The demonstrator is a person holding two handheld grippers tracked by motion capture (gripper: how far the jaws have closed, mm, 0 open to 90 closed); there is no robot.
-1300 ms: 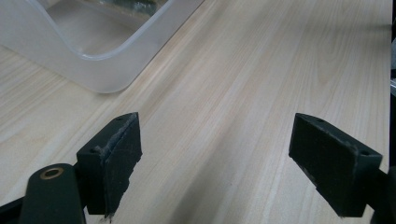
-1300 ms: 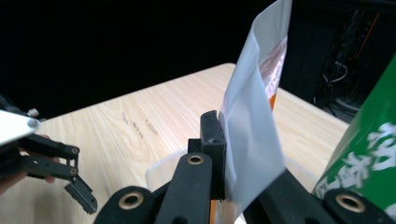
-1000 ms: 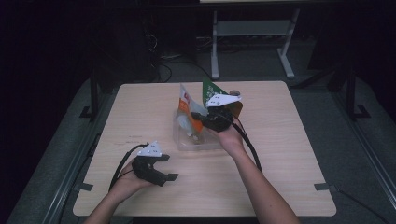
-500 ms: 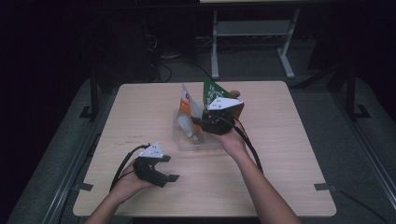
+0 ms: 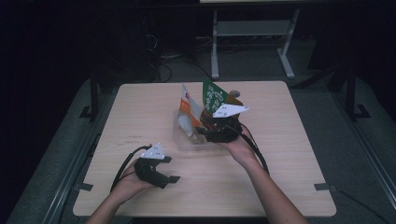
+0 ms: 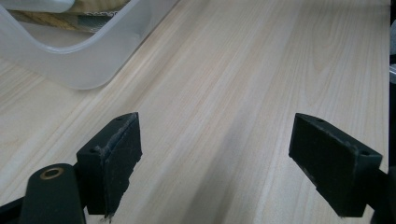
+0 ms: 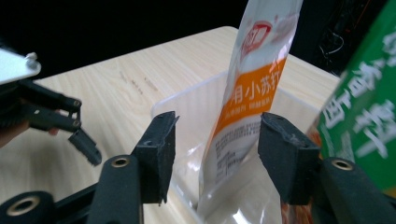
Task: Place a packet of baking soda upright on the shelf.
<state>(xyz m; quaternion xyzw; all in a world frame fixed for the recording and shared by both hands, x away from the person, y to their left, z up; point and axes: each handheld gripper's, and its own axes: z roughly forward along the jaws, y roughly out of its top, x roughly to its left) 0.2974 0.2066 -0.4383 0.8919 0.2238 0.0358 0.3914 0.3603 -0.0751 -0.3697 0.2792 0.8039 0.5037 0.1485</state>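
Now we see our right gripper [image 7: 215,158] with its fingers [image 7: 156,154] spread wide, one on each side of the white-and-orange pouch [image 7: 250,93], which stands between them without either pad clearly touching it. That pouch rises upright from inside the clear plastic bin [image 7: 187,105], just beyond the fingertips. Beside the far finger a green packet [image 7: 362,116] with white lettering stands in the same bin. In the high view the right gripper [image 5: 205,132] sits at the near edge of the bin [image 5: 180,135], with the pouch [image 5: 189,105] and the green packet [image 5: 214,95] standing up just past it.

Our left gripper [image 6: 215,154] also has its fingers [image 6: 114,158] far apart, holding nothing, with bare wooden surface [image 6: 243,84] between them. The bin's rounded corner [image 6: 79,65] lies ahead and off to one side of them. From above, the left gripper [image 5: 163,175] rests low on the surface [image 5: 140,116], well apart from the bin.

Compared with a second ago, our right gripper has moved a little nearer to us along the bin, while our left gripper has stayed where it was.
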